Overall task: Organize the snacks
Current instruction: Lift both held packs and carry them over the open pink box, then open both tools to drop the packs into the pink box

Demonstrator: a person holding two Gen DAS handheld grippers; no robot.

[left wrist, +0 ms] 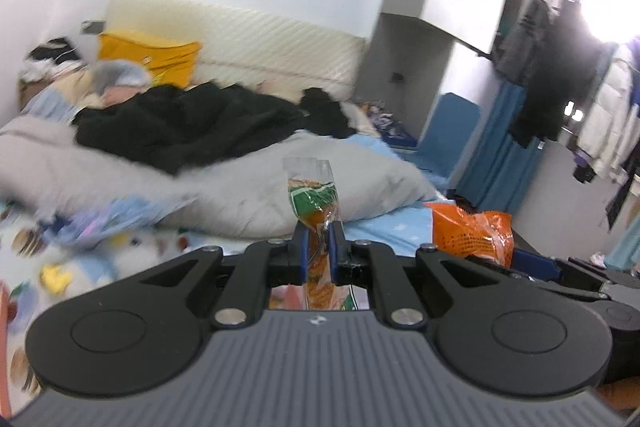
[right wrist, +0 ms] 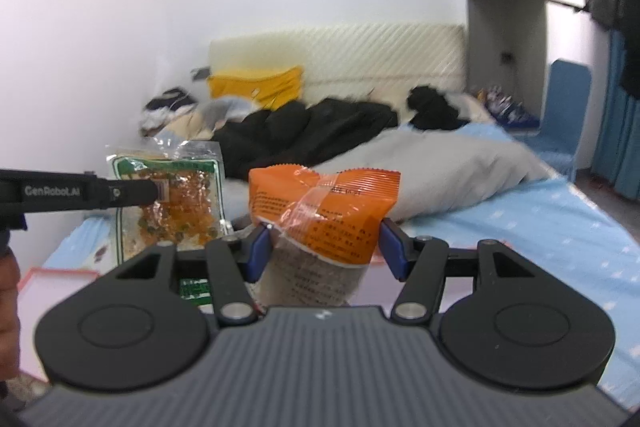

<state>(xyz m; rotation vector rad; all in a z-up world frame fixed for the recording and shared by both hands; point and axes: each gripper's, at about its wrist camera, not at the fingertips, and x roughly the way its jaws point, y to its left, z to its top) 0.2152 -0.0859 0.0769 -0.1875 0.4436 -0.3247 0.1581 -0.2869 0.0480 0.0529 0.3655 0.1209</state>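
Note:
My left gripper (left wrist: pixel 319 233) is shut on a thin clear snack packet (left wrist: pixel 313 193) with green print and orange pieces, held edge-on and upright above the bed. In the right wrist view the same packet (right wrist: pixel 176 203) shows flat-on at the left, pinched by the left gripper's fingers (right wrist: pixel 138 191). My right gripper (right wrist: pixel 325 233) is shut on a puffy orange snack bag (right wrist: pixel 324 203), its blue pads pressing both sides. That orange bag (left wrist: pixel 472 231) also appears at the right of the left wrist view. Both packets hang in the air.
A bed with a light-blue sheet (right wrist: pixel 532 219), a grey duvet (left wrist: pixel 248 195), black clothing (left wrist: pixel 188 123) and a yellow pillow (left wrist: pixel 148 57) fills the scene. A pink tray edge (right wrist: pixel 48 283) lies low at the left. Hanging clothes (left wrist: pixel 560 83) and blue curtains stand at the right.

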